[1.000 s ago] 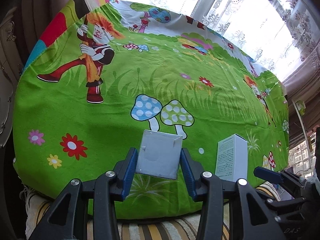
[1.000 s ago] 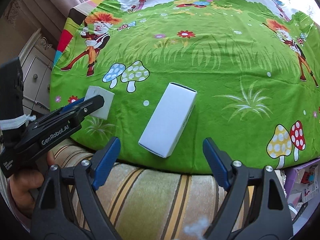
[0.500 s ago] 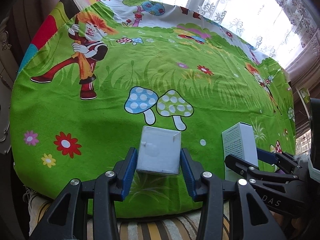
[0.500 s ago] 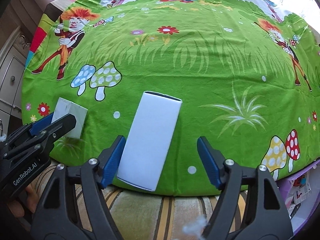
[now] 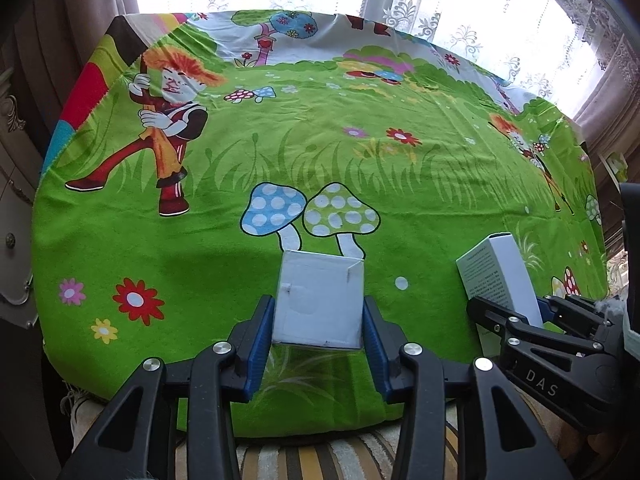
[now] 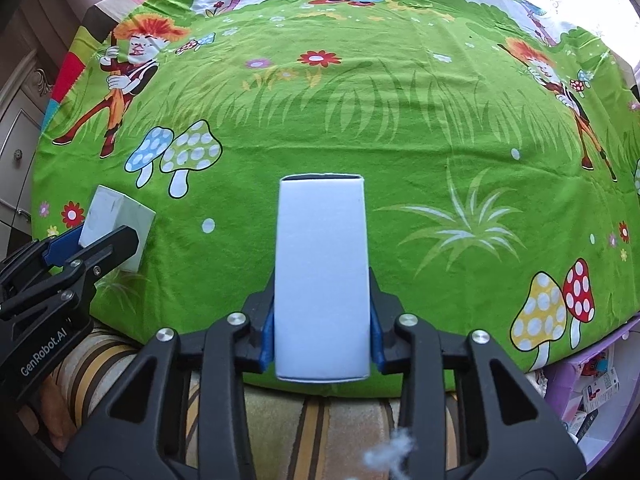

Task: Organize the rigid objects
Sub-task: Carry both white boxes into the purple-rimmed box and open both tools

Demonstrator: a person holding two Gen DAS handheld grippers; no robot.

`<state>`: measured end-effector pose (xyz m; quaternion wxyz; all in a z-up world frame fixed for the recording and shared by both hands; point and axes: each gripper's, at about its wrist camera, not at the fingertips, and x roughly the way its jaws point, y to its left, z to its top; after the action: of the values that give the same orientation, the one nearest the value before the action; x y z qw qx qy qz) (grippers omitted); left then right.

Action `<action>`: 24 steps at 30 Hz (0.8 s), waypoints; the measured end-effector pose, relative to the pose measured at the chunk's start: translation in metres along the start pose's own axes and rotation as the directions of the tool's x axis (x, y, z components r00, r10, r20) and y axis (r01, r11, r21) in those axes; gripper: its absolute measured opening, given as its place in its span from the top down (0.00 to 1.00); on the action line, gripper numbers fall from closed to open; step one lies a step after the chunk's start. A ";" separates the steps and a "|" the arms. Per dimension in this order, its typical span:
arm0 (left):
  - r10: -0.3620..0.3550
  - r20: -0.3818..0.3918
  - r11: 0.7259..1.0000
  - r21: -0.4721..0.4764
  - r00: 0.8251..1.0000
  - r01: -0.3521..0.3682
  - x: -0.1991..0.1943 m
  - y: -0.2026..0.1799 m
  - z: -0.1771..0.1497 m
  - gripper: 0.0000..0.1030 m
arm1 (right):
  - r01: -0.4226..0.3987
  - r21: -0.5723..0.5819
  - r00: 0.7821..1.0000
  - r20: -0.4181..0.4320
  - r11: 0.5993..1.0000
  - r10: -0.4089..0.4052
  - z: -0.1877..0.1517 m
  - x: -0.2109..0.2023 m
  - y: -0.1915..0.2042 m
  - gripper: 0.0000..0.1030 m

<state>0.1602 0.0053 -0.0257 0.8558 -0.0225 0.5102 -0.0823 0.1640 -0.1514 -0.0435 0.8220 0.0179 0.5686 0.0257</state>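
Observation:
My left gripper [image 5: 318, 344] is shut on a small square white box [image 5: 319, 300] near the front edge of the green cartoon cloth [image 5: 320, 160]. The box also shows in the right wrist view [image 6: 116, 220], with the left gripper [image 6: 72, 252] on it. My right gripper [image 6: 322, 332] is shut on a tall white box [image 6: 322, 276] lying lengthwise between the blue pads. That tall box shows in the left wrist view [image 5: 500, 284], with printed text on its side, held by the right gripper [image 5: 536, 320].
The cloth covers a table that ends just in front of the grippers over a striped cushion [image 6: 320, 420]. A white cabinet [image 5: 12, 220] stands at the left. A purple bin with packets [image 6: 592, 388] sits low at the right. Curtained windows are behind.
The right gripper moved in around the tall white box and closed on it. The left gripper stayed shut on the square box, drifting slightly.

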 end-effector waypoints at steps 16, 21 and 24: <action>-0.054 0.088 0.996 0.076 0.995 0.048 -0.052 -0.046 -0.019 0.58 | -0.021 0.042 0.993 0.120 0.999 0.016 -0.030 -0.065 -0.033 0.61; -0.098 0.102 0.992 0.092 0.990 0.089 -0.066 -0.063 -0.026 0.58 | -0.018 0.046 0.988 0.154 0.999 0.010 -0.048 -0.091 -0.046 0.61; -0.130 0.102 0.987 0.108 0.986 0.119 -0.073 -0.075 -0.030 0.58 | -0.011 0.050 0.986 0.168 0.999 0.003 -0.060 -0.107 -0.054 0.61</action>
<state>0.0905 -0.0550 0.0327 0.8755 -0.0152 0.4557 -0.1602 0.0715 -0.2121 0.0317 0.8662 0.0428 0.4977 0.0127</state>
